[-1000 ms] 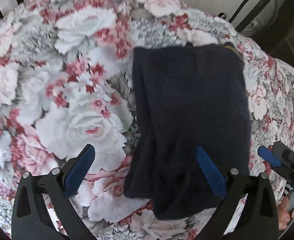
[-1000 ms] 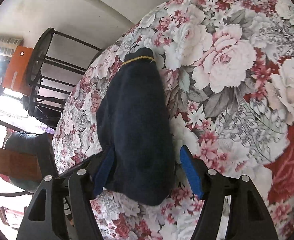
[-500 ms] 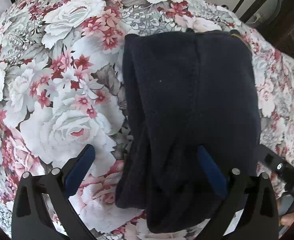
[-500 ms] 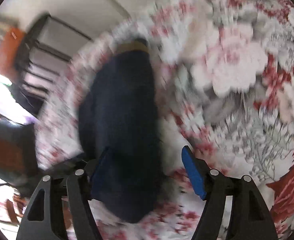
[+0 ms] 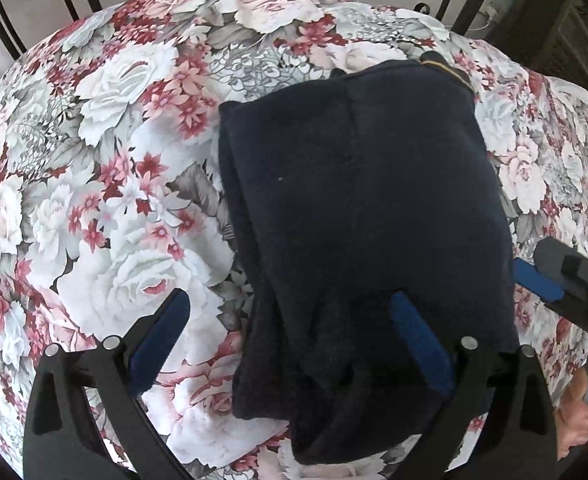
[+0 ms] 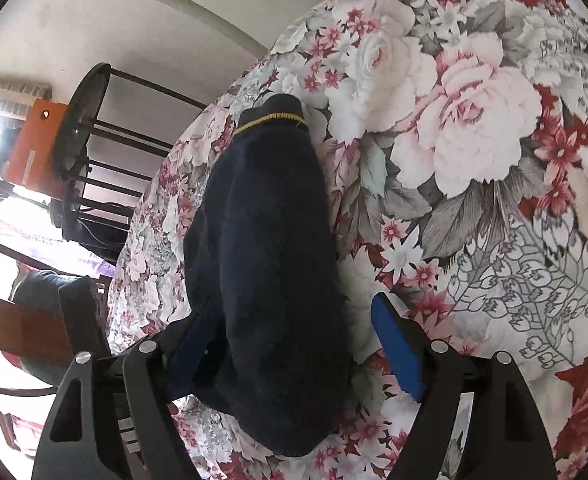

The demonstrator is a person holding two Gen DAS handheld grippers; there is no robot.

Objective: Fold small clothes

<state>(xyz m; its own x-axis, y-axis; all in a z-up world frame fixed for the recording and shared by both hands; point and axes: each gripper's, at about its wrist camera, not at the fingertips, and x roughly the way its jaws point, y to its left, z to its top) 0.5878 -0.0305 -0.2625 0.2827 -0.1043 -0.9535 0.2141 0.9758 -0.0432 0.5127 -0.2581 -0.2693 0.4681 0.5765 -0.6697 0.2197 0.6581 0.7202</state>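
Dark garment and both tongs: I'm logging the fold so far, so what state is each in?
Dark garment: folded into a thick stack, lying flat on the floral tablecloth.
Left tongs: open, straddling the garment's near left edge, not gripping.
Right tongs: open, jaws just widened, garment end between them, unpinched.

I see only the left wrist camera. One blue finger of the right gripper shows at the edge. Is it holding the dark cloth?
Observer: No. The right gripper is open. Its jaws have just been opening, and the near end of the dark cloth lies between them.
Operator: Do both pads touch it?
Observer: One pad stands clear over the tablecloth. The other is half hidden behind the cloth.
Operator: What is beyond the table there?
Observer: An orange box behind a black metal stand.
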